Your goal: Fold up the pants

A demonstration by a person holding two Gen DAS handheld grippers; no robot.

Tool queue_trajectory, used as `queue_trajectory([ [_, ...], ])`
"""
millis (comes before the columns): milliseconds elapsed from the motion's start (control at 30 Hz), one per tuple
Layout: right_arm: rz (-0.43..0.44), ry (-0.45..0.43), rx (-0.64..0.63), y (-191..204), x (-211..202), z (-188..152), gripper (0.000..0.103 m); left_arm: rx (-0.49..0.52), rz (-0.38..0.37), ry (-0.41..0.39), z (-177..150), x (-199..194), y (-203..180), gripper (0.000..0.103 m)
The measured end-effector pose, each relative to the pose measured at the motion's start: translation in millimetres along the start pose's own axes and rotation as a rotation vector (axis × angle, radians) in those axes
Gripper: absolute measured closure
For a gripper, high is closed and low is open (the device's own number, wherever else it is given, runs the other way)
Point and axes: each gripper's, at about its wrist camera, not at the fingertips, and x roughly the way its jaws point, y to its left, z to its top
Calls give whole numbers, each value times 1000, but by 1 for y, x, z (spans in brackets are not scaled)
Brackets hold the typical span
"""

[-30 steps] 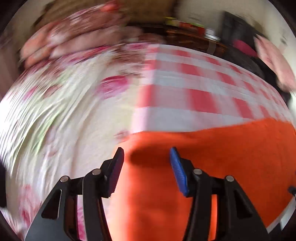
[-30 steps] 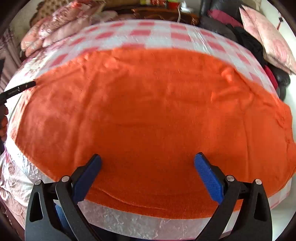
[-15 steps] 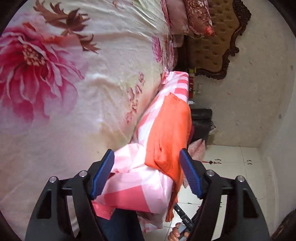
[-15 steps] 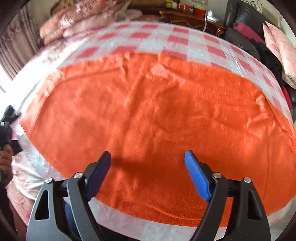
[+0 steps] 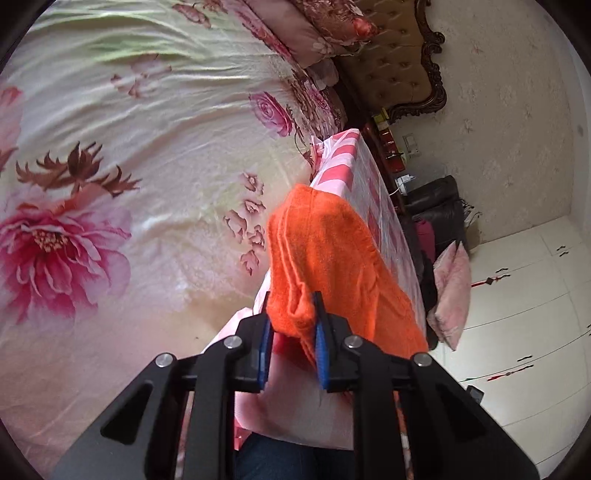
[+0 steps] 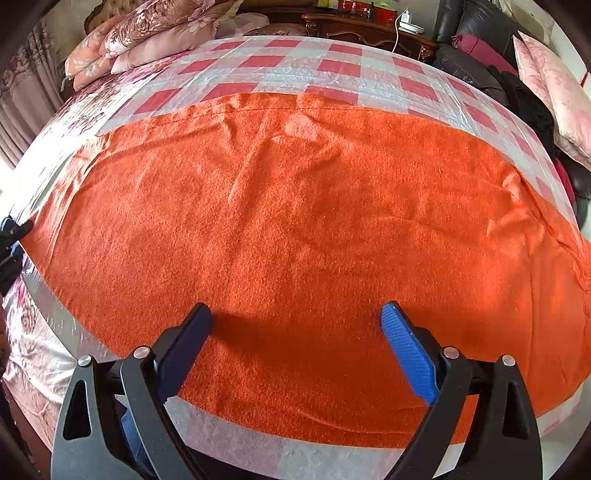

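The orange fleece pants (image 6: 314,229) lie spread flat on a red-and-white checked cloth (image 6: 280,70) over the bed. My right gripper (image 6: 295,332) is open and hovers just above the pants near their front edge, holding nothing. My left gripper (image 5: 291,328) is shut on a bunched corner of the pants (image 5: 332,258) at the left end, seen edge-on along the bed side. The left gripper's tip also shows at the left edge of the right wrist view (image 6: 11,236).
A floral bedsheet (image 5: 110,184) covers the bed to the left. Pillows (image 6: 147,33) are stacked at the head. A dark wooden nightstand (image 6: 369,22), a black sofa with clothes (image 6: 491,62) and a pink pillow (image 5: 450,291) stand to the right. White tiled floor (image 5: 517,314) lies beyond.
My left gripper swung round to the bed's left side and closed on the pants' corner. My right gripper stayed open and moved slightly lower over the pants.
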Motion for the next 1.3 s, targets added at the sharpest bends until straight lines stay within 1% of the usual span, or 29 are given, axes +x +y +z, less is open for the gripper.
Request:
queue_trajectory([
  [67, 4, 3, -1, -1, 0, 0, 12, 76, 94, -17, 0, -3, -22, 86],
  [133, 8, 11, 2, -2, -1, 1, 12, 180, 215, -37, 2, -6, -53, 93],
  [200, 25, 13, 29, -7, -3, 0, 12, 287, 322, -61, -2, -10, -85, 93],
  [300, 37, 17, 70, -19, -6, 0, 12, 465, 460, -95, -10, -10, -137, 94],
  [367, 47, 17, 95, -29, -9, 0, 12, 577, 517, -114, -17, 1, -175, 94],
  [433, 55, 9, 115, -37, -11, 0, 12, 703, 550, -126, -33, 17, -215, 94],
  [533, 66, -4, 156, -56, -16, -3, 12, 923, 576, -129, -73, 50, -274, 94],
  [633, 84, -11, 206, -76, -20, -5, 12, 1151, 557, -120, -135, 92, -325, 94],
  [733, 133, -24, 317, -111, -25, -10, 12, 1354, 529, -90, -208, 134, -347, 94],
  [800, 178, -36, 393, -134, -28, -13, 12, 1462, 512, -47, -259, 161, -342, 94],
  [833, 202, -39, 426, -144, -28, -14, 12, 1493, 505, -19, -277, 172, -334, 94],
  [867, 217, -42, 450, -152, -29, -15, 13, 1525, 516, 1, -295, 182, -327, 94],
  [933, 253, -39, 488, -164, -28, -18, 17, 1545, 534, 18, -313, 198, -311, 94],
  [967, 281, -34, 501, -169, -27, -18, 18, 1535, 536, 19, -315, 202, -306, 94],
  [1033, 329, -27, 517, -173, -25, -16, 19, 1535, 543, -6, -316, 204, -301, 94],
  [1100, 431, -2, 534, -171, -19, -9, 19, 1520, 536, -32, -312, 203, -300, 94],
  [1200, 560, 57, 509, -153, -7, 12, 19, 1482, 518, -60, -306, 197, -299, 94],
  [1300, 607, 101, 478, -133, 4, 36, 19, 1471, 512, -72, -304, 192, -298, 94],
])
